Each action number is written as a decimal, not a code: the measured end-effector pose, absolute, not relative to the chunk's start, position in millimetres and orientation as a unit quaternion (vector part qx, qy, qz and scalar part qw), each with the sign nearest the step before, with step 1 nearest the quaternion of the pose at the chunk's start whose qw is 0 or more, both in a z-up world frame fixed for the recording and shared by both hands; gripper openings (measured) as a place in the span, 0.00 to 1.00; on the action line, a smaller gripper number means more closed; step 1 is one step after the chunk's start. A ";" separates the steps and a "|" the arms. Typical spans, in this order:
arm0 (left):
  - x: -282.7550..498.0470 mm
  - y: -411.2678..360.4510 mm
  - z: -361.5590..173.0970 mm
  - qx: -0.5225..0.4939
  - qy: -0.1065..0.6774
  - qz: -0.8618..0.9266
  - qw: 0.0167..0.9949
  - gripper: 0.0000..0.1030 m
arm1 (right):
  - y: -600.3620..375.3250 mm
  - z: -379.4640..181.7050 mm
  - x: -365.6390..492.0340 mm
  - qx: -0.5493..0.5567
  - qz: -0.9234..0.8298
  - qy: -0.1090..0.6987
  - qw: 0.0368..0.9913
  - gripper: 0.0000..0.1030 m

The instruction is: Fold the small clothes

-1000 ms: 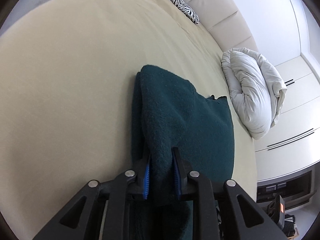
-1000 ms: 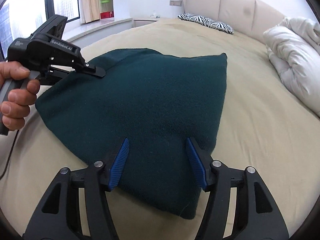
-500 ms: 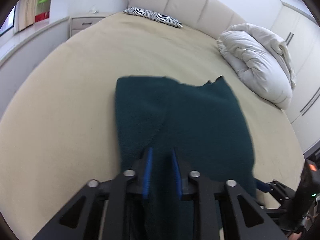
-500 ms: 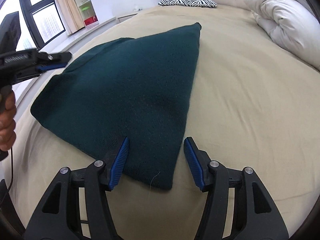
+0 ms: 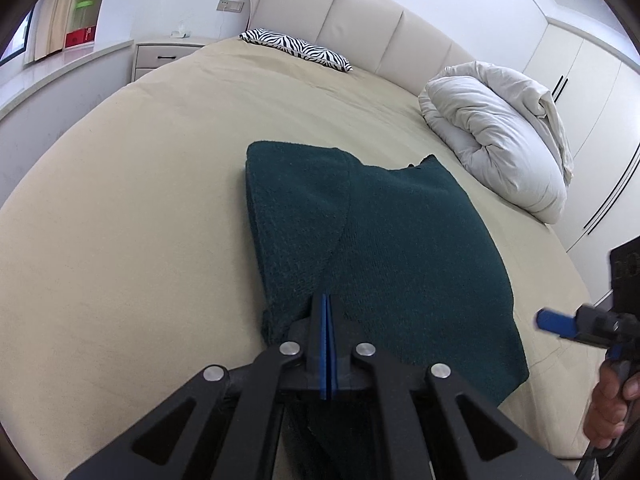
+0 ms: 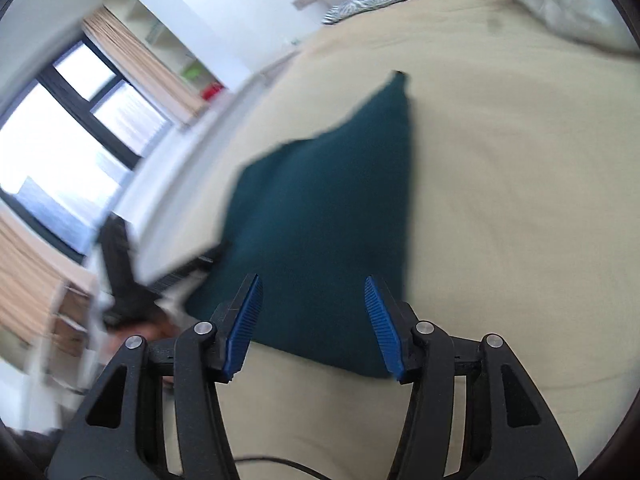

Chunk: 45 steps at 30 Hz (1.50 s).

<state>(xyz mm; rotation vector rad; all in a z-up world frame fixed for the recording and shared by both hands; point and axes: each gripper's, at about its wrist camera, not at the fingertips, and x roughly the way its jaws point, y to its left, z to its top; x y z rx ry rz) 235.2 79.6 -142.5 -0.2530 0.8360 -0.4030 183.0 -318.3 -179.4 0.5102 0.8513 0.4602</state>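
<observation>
Left gripper [image 5: 327, 316] jaws pressed together, hiding garment [image 5: 400, 248] edge; right gripper [image 6: 314, 320] jaws wide, empty, blurred.

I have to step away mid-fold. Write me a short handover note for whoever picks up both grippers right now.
Left gripper: shut, pads pressed together at the near edge of the dark green garment; whether cloth is pinched between them cannot be told.
Right gripper: open, holding nothing, hovering over the garment's near corner.
The garment lies on the beige bed, one flap already folded over its left side.
Left: check the left grip, then finish the remaining folds and flatten the garment.
</observation>
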 end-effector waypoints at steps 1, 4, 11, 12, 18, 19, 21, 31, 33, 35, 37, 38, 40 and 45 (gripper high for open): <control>236.2 79.9 -142.4 -0.126 0.404 -0.195 0.885 0.04 | -313.4 -186.6 191.1 0.252 0.239 0.415 0.841 0.50; 236.8 85.8 -143.8 -0.145 0.411 -0.203 0.877 0.04 | -308.0 -234.1 216.0 0.258 0.232 0.477 0.807 0.49; 226.4 88.9 -105.8 -0.142 0.376 -0.190 0.896 0.31 | -345.4 -224.2 205.0 0.298 0.221 0.450 0.812 0.28; 227.7 86.0 -98.7 -0.142 0.368 -0.195 0.898 0.36 | -349.4 -211.1 210.5 0.300 0.226 0.439 0.816 0.28; 267.9 48.9 -110.5 -0.093 0.396 -0.215 0.888 0.40 | -340.4 -177.1 297.4 0.309 0.252 0.421 0.815 0.53; 270.4 49.0 -117.7 -0.097 0.403 -0.214 0.885 0.40 | -338.0 -181.3 316.5 0.321 0.245 0.429 0.808 0.53; 272.2 54.4 -130.6 -0.105 0.409 -0.217 0.880 0.39 | -333.8 -191.5 350.6 0.341 0.247 0.448 0.789 0.53; 281.1 69.6 -137.7 -0.164 0.418 -0.231 0.863 0.38 | -370.9 -243.4 421.6 0.394 0.158 0.468 0.775 0.38; 282.6 74.0 -138.6 -0.180 0.420 -0.235 0.858 0.38 | -382.0 -241.5 420.5 0.390 0.131 0.457 0.789 0.34; 283.6 76.2 -139.5 -0.189 0.423 -0.234 0.855 0.38 | -389.5 -233.2 413.3 0.393 0.104 0.444 0.798 0.37; 282.6 75.7 -139.1 -0.189 0.424 -0.230 0.855 0.38 | -379.1 -217.7 409.6 0.380 0.114 0.436 0.808 0.40; 281.9 75.1 -138.8 -0.188 0.424 -0.228 0.856 0.38 | -364.2 -209.8 411.5 0.372 0.143 0.440 0.804 0.40; 280.3 74.0 -138.3 -0.182 0.423 -0.225 0.858 0.38 | -333.2 -197.5 416.4 0.358 0.196 0.451 0.794 0.40; 281.7 70.9 -136.0 -0.176 0.424 -0.222 0.860 0.38 | -249.8 -206.8 431.4 0.302 0.243 0.495 0.777 0.57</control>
